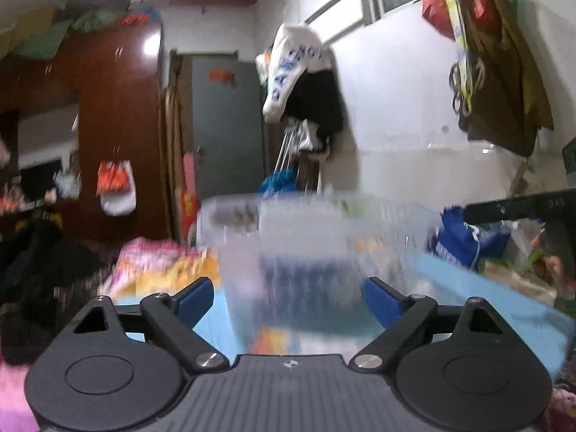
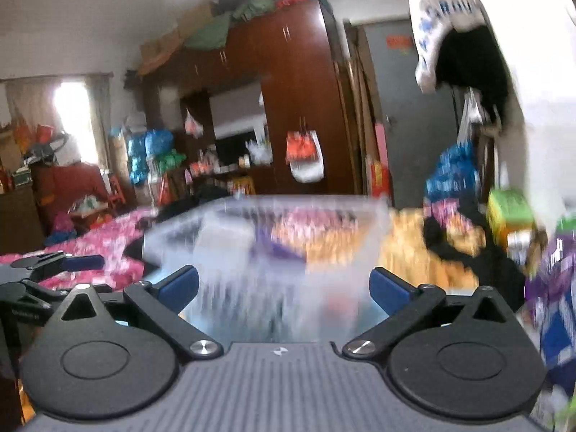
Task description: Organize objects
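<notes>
A clear plastic storage box (image 1: 309,252), blurred by motion, fills the space between the blue pads of my left gripper (image 1: 288,300). The pads stand wide, beside the box walls; whether they press it I cannot tell. The same clear box (image 2: 280,252) sits between the pads of my right gripper (image 2: 284,288), also blurred, with colourful items seen through it. The right gripper's black body (image 1: 522,208) shows at the right edge of the left wrist view. The left gripper (image 2: 54,266) shows at the left edge of the right wrist view.
A light blue surface (image 1: 504,309) lies under the box. A pink floral bed cover (image 2: 100,244) spreads left. A dark red wardrobe (image 2: 295,82), a grey door (image 1: 226,122), hanging clothes (image 1: 306,82) and bags (image 1: 496,72) line the walls.
</notes>
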The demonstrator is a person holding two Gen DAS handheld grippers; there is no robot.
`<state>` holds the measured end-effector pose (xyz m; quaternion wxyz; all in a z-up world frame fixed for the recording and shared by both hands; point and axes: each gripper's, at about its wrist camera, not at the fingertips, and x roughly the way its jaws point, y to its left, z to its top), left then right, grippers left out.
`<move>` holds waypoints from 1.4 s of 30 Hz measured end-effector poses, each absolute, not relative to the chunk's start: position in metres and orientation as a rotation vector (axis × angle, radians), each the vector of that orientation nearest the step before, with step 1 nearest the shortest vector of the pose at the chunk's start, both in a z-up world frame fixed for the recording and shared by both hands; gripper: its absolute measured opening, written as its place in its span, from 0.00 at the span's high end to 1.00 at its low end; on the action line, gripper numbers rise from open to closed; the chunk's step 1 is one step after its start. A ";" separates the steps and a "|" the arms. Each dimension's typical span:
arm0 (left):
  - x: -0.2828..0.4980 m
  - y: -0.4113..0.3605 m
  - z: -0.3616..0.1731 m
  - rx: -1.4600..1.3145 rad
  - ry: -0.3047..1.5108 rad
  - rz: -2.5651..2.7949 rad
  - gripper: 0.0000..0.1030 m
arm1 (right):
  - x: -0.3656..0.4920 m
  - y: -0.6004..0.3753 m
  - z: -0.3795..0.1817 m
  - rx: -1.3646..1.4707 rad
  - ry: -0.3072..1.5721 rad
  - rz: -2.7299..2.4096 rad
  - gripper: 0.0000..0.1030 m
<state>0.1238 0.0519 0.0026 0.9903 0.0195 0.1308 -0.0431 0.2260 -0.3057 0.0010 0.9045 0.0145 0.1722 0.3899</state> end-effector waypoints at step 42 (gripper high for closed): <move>0.092 0.055 -0.045 -0.009 0.277 -0.145 0.34 | 0.211 -0.261 -0.022 -0.116 0.367 0.713 0.24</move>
